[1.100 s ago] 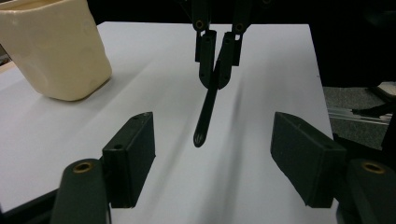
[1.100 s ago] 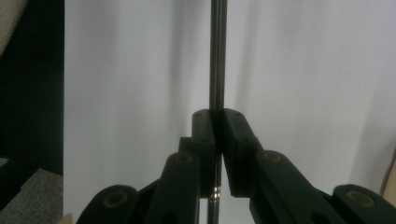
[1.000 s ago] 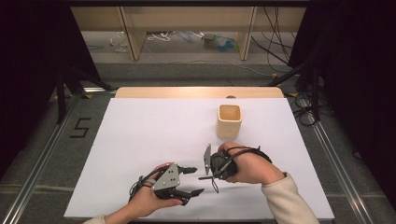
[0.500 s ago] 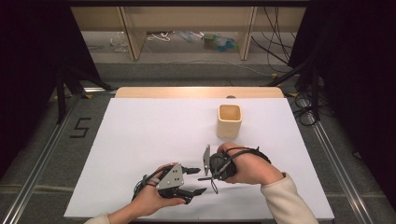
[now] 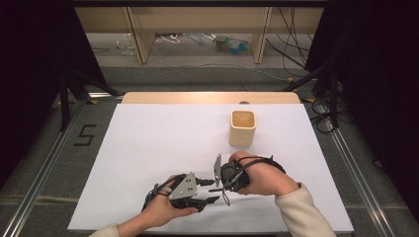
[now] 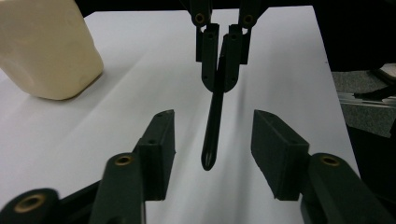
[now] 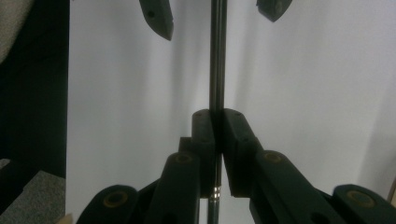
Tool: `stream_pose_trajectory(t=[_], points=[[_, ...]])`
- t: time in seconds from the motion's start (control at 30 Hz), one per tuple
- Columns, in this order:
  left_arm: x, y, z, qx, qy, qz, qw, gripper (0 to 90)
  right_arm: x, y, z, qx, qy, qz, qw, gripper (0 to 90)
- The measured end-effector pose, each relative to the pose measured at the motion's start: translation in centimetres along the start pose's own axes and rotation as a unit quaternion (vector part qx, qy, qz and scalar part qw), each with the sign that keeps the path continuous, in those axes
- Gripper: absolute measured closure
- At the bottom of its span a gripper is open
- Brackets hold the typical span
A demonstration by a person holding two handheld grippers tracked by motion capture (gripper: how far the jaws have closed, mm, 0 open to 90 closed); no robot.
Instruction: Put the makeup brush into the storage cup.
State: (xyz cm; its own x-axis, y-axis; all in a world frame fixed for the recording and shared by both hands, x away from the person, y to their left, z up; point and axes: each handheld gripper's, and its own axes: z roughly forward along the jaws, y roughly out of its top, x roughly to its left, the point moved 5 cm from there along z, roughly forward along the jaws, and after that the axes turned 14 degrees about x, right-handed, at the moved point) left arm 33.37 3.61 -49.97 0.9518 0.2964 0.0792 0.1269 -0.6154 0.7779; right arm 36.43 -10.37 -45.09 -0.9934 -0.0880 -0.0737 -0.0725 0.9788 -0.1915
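Note:
My right gripper (image 5: pixel 217 184) points left over the white sheet and is shut on a thin black pen (image 7: pixel 217 56). In the left gripper view the pen (image 6: pixel 212 126) sticks out of the right gripper (image 6: pixel 223 70) toward me, tip first. My left gripper (image 6: pixel 212 137) faces it from the left, open, with the pen tip between its jaws and a gap on each side. Its jaws have just been closing around the pen. In the right gripper view the left gripper's fingertips (image 7: pixel 159 18) flank the pen's far end.
A cream square cup (image 5: pixel 242 129) stands upright on the white sheet (image 5: pixel 148 148), just beyond the right hand; it also appears as the cup (image 6: pixel 46 51) at the upper left. The table's wooden far edge (image 5: pixel 207 97) and floor cables lie beyond.
The left gripper's jaws have drawn closer together around the pen tip. Both hands have stayed where they were, and the right gripper keeps hold of the pen.

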Motion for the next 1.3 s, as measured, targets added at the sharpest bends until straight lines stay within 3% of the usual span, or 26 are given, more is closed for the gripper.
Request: stream_pose_trajectory(t=[0.17, 0.33, 0.43, 0.5, 0.57, 0.77, 0.8, 0.87, 0.97, 1.0, 1.07, 1.13, 1.17, 1.3], points=[[-0.1, 0.1, 0.3, 0.008, -0.003, 0.001, 1.0, 57.6, -0.1, 0.0, -0.1, 0.003, -0.001, -0.012, 0.9999, 84.2], [0.1, 0.0, 0.5, 0.015, -0.003, 0.004, 0.9999, 62.2, 0.1, 0.1, -0.1, 0.0, -0.003, 0.003, 1.0, 84.1], [0.1, -0.1, 0.6, 0.022, -0.004, 0.007, 0.9997, 66.2, 0.1, 0.2, 0.0, -0.002, -0.004, -0.001, 1.0, 84.2], [0.1, -0.2, 0.7, 0.028, -0.004, 0.007, 0.9996, 68.8, 0.0, 0.2, -0.1, 0.002, -0.005, -0.016, 0.9999, 84.1], [0.1, -0.2, 0.9, 0.03, -0.006, 0.006, 0.9995, 70.6, 0.2, 0.3, -0.1, -0.002, -0.003, 0.0, 1.0, 84.1], [0.1, -0.2, 1.0, 0.033, -0.007, 0.009, 0.9994, 74.2, 0.1, 0.3, 0.0, -0.002, 0.0, 0.001, 1.0, 84.2], [0.2, -0.2, 1.0, 0.036, -0.006, 0.011, 0.9993, 75.3, 0.0, 0.3, 0.0, 0.001, -0.003, -0.015, 0.9999, 84.1], [0.1, -0.2, 1.1, 0.038, -0.008, 0.01, 0.9992, 76.7, 0.2, 0.4, 0.0, -0.002, 0.002, 0.002, 1.0, 84.1], [0.1, -0.2, 1.2, 0.038, -0.008, 0.01, 0.9992, 78.3, 0.2, 0.4, 0.0, -0.001, -0.004, -0.001, 1.0, 84.1], [0.1, -0.3, 1.2, 0.038, -0.009, 0.009, 0.9992, 78.9, 0.0, 0.3, 0.0, 0.003, -0.005, -0.018, 0.9998, 84.1], [0.2, -0.3, 1.1, 0.039, -0.008, 0.008, 0.9992, 79.7, 0.1, 0.4, 0.1, -0.003, -0.005, -0.005, 1.0, 84.1], [0.1, -0.3, 1.1, 0.04, -0.008, 0.009, 0.9991, 80.2, 0.0, 0.4, 0.0, 0.0, -0.005, -0.015, 0.9999, 84.1], [0.1, -0.3, 1.1, 0.041, -0.009, 0.01, 0.9991, 80.6, 0.2, 0.5, 0.0, -0.004, -0.006, -0.003, 1.0, 84.1], [0.0, -0.3, 1.0, 0.047, -0.012, 0.016, 0.9987, 82.7, 0.1, 0.6, 0.1, -0.004, -0.009, -0.007, 0.9999, 83.4]])
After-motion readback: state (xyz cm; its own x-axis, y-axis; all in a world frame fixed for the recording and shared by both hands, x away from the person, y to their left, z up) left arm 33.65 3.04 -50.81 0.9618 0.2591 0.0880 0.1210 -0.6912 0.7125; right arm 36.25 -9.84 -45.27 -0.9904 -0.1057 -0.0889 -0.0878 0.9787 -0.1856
